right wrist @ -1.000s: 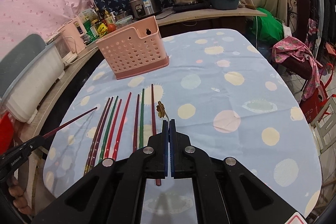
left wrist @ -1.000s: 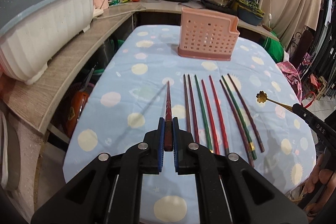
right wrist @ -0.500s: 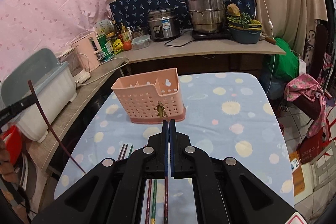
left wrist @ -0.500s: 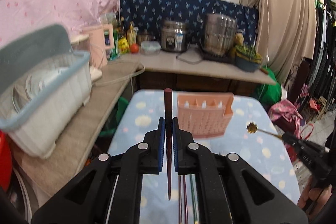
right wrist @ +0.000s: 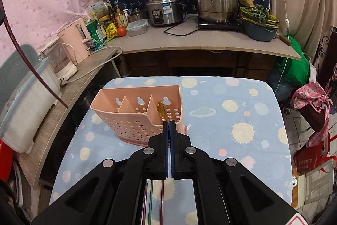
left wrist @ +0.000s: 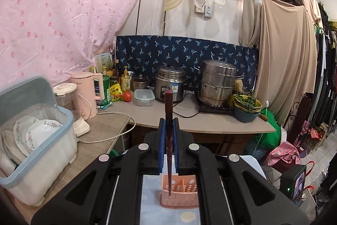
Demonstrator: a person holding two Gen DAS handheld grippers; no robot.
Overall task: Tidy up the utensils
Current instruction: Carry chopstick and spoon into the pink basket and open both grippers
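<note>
Caddy [right wrist: 137,117]: pink plastic, rectangular, walls perforated with round holes, two slanted dividers making three compartments, back wall taller with keyhole cut-outs. It stands upright on the surface [right wrist: 242,111], which is covered by a pale blue cloth printed with suns, planets and pastel dots.

Chopstick [left wrist: 168,134]: dark red-brown, slim, tapered, glossy, blunt squared top. Held near vertical, thick end up, thin tip down. Left hand-held gripper [left wrist: 168,140]: black arms, blue ribbed pads, clamped on the chopstick at mid-length; aimed slightly below level, raised above the caddy. In this view the tip overlaps the caddy's left part; whether it is inside a compartment I cannot tell.

Spoon [right wrist: 161,110]: thin gold metal with a flower-shaped end. Right hand-held gripper [right wrist: 169,125]: pads together on the spoon's stem, pitched steeply down, flower end projecting over the caddy's right compartment, at rim height.

View differences: the right wrist view shows the caddy's open top and dividers, and the left-held chopstick as a curved dark line at the left edge, off to the caddy's left side. Below the right gripper, more chopsticks [right wrist: 150,199], red and green, lie on the cloth. The left wrist view shows only a strip of the caddy between the gripper arms, plus the wall, hanging cloths, a rice cooker [left wrist: 170,85] and a dish bin [left wrist: 35,140].
</note>
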